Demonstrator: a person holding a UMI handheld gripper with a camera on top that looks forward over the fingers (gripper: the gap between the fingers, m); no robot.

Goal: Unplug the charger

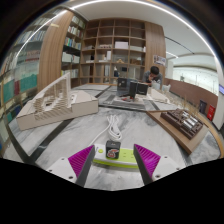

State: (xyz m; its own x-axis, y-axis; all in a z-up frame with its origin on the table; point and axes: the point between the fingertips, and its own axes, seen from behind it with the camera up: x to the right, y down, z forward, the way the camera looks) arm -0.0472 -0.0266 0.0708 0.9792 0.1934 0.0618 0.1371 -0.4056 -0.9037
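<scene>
A white and green power strip [100,161] lies on the marble-patterned table, between my fingers. A dark charger [113,151] with a red mark is plugged into its top. A white cable [115,127] lies coiled on the table just beyond it. My gripper [114,157] is open, with the left pad [80,160] and right pad [148,160] at either side of the strip and a gap at each side. The fingers do not touch the charger.
A white slanted rack-like model [45,103] stands on the table to the left. A wooden tray [185,124] with dark items sits to the right. Dark equipment [132,90] and a person [153,75] are at the far end, with bookshelves [115,45] behind.
</scene>
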